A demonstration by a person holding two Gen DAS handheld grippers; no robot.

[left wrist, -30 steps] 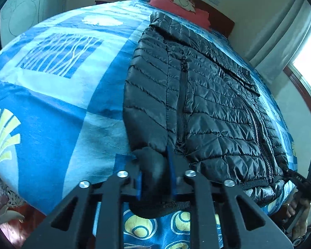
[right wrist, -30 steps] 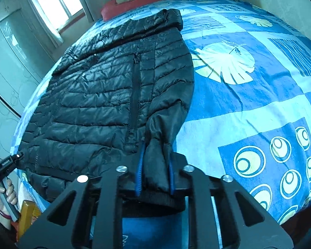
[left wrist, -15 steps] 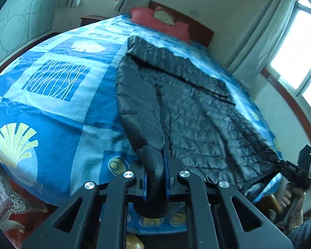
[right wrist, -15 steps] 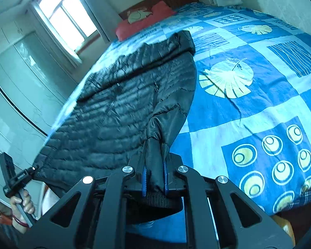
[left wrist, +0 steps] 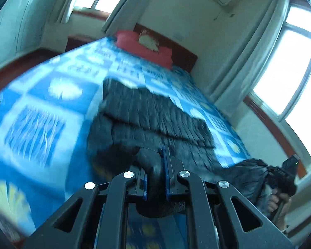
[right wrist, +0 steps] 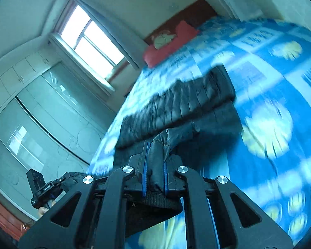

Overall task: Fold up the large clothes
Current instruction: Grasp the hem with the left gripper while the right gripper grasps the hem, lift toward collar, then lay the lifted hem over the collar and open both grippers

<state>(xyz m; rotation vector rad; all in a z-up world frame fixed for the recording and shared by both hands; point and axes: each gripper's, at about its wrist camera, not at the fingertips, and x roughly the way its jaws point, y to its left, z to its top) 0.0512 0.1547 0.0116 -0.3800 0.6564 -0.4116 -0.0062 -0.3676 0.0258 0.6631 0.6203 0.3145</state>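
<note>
A black quilted puffer jacket [left wrist: 151,114] lies on the blue patterned bed [left wrist: 37,128], its near end lifted off the cover. My left gripper [left wrist: 155,166] is shut on one black sleeve cuff, which bulges out between the blue pads. In the right wrist view the same jacket [right wrist: 186,101] stretches away, blurred, and my right gripper [right wrist: 155,161] is shut on the other sleeve cuff [right wrist: 157,166]. At the right edge of the left wrist view the other hand-held gripper [left wrist: 288,170] shows with jacket fabric bunched at it.
A red pillow [left wrist: 143,47] lies against the dark headboard at the far end of the bed. Windows [left wrist: 290,72] and curtains line the walls. A wardrobe with glazed sliding doors [right wrist: 41,112] stands to the left in the right wrist view.
Both grippers have risen and tilted up with the cuffs held, lifting the jacket's near end off the bed. The views now take in the walls and windows, and the jacket is motion-blurred.
</note>
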